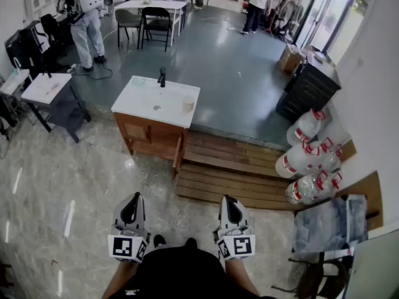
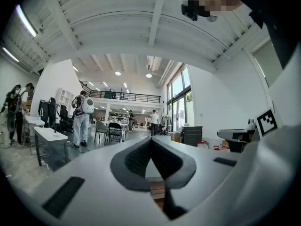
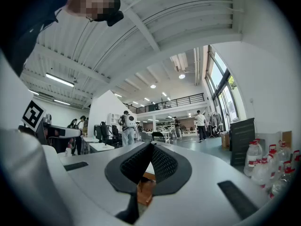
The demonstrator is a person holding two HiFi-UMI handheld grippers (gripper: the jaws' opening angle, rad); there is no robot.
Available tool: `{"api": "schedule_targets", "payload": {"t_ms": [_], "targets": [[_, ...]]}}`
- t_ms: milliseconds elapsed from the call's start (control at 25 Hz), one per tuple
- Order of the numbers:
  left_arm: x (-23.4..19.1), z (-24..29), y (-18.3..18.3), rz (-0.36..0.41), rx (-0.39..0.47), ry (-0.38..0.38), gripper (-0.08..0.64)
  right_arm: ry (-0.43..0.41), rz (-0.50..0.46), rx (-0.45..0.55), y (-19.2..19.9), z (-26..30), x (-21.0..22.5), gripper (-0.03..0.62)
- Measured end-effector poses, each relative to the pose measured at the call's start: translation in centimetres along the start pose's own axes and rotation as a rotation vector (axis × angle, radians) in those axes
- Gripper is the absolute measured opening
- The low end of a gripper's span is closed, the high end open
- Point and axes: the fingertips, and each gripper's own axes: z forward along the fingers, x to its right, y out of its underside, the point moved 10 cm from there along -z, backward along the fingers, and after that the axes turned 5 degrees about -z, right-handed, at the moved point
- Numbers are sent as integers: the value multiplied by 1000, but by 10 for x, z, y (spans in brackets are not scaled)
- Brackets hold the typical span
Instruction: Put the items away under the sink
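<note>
The left gripper (image 1: 133, 200) and the right gripper (image 1: 229, 200) are held low and close to the person's body, side by side, and are pointed forward across the marble-patterned floor (image 1: 75, 185). In the left gripper view the left gripper (image 2: 151, 141) is seen with its two dark ribbed pads pressed together at the tip, and nothing is held between them. The right gripper (image 3: 150, 146) is shown the same way in its own view: its jaws are brought together and nothing is gripped.

The sink unit (image 1: 149, 136) is placed well ahead of both grippers, apart from them. Its white countertop (image 1: 140, 98) is carried on a wooden cabinet, and a black faucet (image 1: 162, 76) is mounted at the far edge. A small pale container (image 1: 187, 104) is set upright on the counter's right part, beside the basin; what it is cannot be told. The cabinet door (image 1: 180, 153) at the unit's right front corner is seen ajar.

A low wooden platform (image 1: 230, 170) is laid just beside the unit on the right. Large water bottles with red caps (image 1: 308, 161) are lined along the right wall, near a black cabinet (image 1: 308, 89). A person with a white backpack (image 1: 87, 17) is seen far off at the upper left.
</note>
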Motion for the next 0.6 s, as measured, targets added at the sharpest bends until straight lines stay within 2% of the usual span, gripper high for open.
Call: {"api": "schedule_targets", "payload": {"t_ms": [600], "targets": [[-3, 9, 4, 1, -18, 16, 6, -21, 6, -6, 2, 6, -2, 12]]}}
